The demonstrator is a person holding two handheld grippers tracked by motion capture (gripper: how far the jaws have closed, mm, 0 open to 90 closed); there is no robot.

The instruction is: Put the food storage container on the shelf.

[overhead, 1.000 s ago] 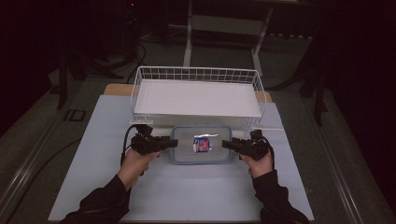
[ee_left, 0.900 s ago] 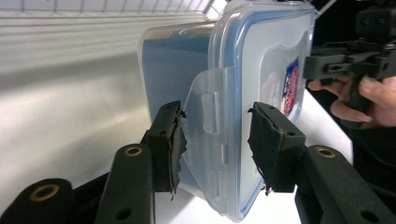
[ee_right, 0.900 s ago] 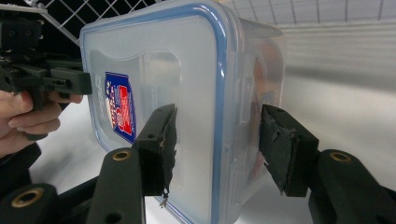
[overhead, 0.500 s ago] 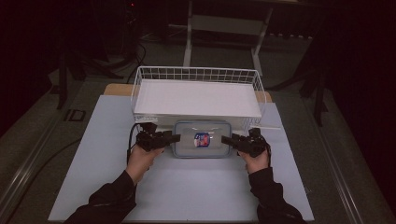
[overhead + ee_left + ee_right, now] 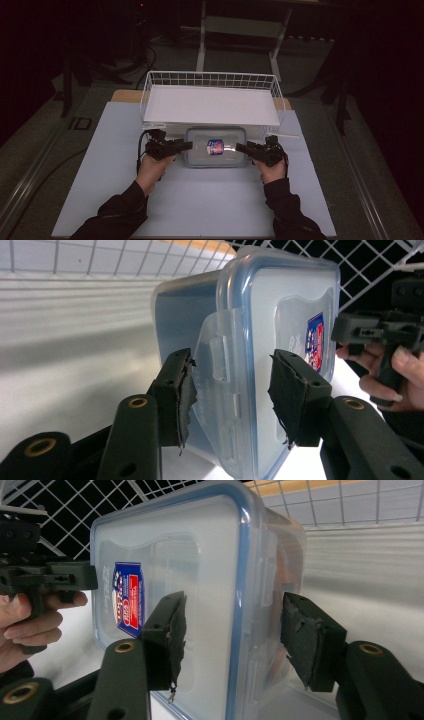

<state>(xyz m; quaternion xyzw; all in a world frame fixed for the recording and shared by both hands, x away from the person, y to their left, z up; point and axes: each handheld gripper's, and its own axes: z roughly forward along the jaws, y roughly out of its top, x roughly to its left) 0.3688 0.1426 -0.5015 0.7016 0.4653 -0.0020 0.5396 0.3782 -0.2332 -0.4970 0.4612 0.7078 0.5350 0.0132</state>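
Observation:
A clear plastic container with a blue-sealed lid and a red-blue label lies just in front of the white wire basket. My left gripper holds its left end and my right gripper its right end. In the left gripper view the jaws clamp across the container at its latch, one pad under the base and one on the lid. The right gripper view has the jaws gripping the container the same way at the other end.
The basket, lined with a white sheet, stands at the back of the white table cover, its front wall right behind the container. Dark floor and a stand's legs lie beyond. The person's sleeves reach in from the bottom edge.
Both grippers have carried the container away from the person, closer to the basket's front wall. Their hold on its two ends is unchanged.

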